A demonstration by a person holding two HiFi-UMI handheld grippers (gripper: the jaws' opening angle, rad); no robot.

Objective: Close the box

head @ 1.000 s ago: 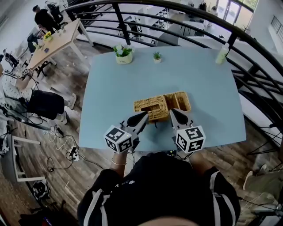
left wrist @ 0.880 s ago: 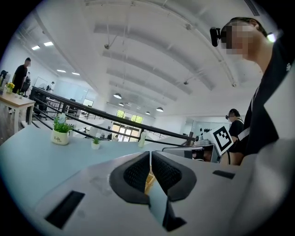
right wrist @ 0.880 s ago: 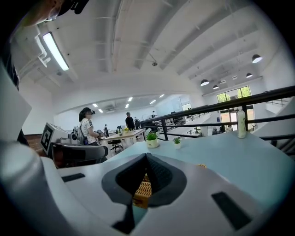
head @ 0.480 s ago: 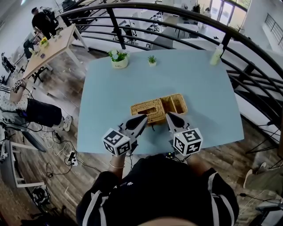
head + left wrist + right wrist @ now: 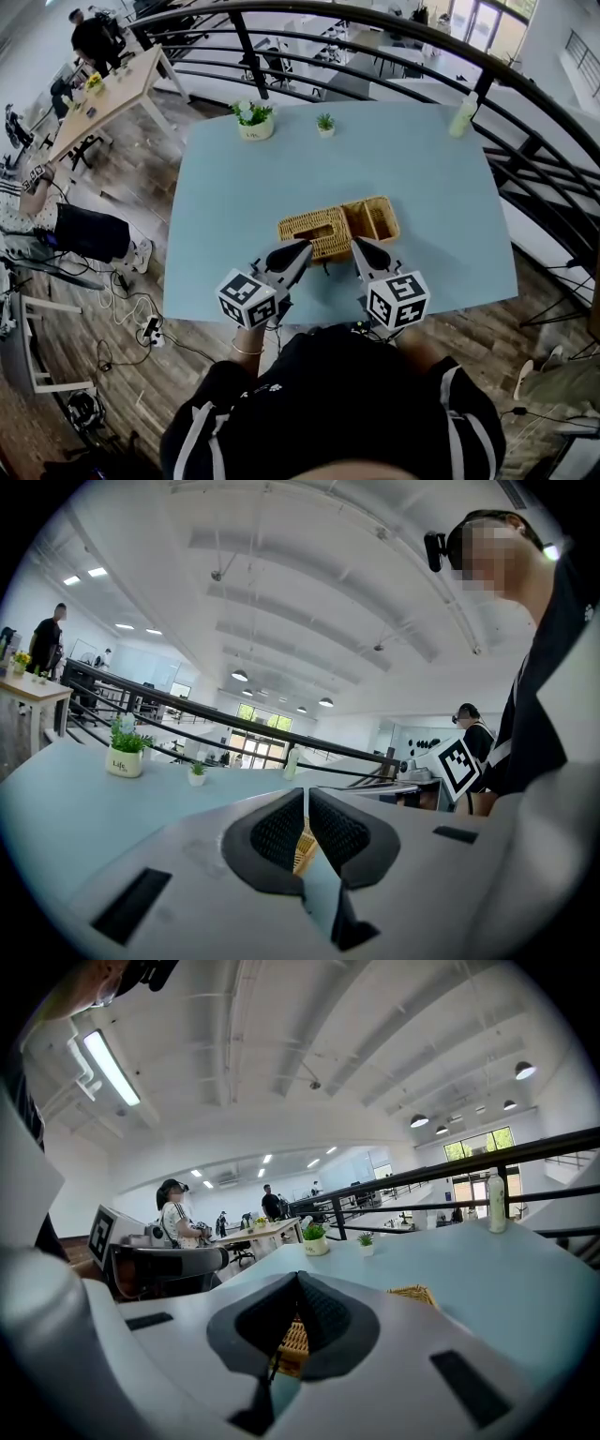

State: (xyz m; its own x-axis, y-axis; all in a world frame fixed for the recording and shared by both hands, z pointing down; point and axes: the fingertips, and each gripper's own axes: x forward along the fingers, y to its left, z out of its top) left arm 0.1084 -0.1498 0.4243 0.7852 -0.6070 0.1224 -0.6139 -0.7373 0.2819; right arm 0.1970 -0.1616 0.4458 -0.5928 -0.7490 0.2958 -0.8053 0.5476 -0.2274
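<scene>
A woven wicker box (image 5: 315, 231) lies on the light blue table (image 5: 412, 178), its left half with a slot on top and its right half (image 5: 376, 217) open upward. Both grippers hover at its near side. My left gripper (image 5: 305, 247) is shut and empty, its tips just short of the box's front left. My right gripper (image 5: 356, 244) is also shut with nothing in it, near the seam between the two halves. In the left gripper view, wicker (image 5: 301, 849) shows below the closed left gripper (image 5: 307, 803). Beneath the right gripper (image 5: 298, 1281) I see the same weave (image 5: 292, 1340).
At the table's far edge stand a white flower pot (image 5: 249, 122), a small green plant (image 5: 325, 123) and a pale bottle (image 5: 462, 116). A dark railing (image 5: 487, 75) curves behind and to the right. The table's near edge (image 5: 319, 314) is right below the grippers.
The head view has shifted slightly. Both grippers stay shut at the near side of the box, and the box looks the same.
</scene>
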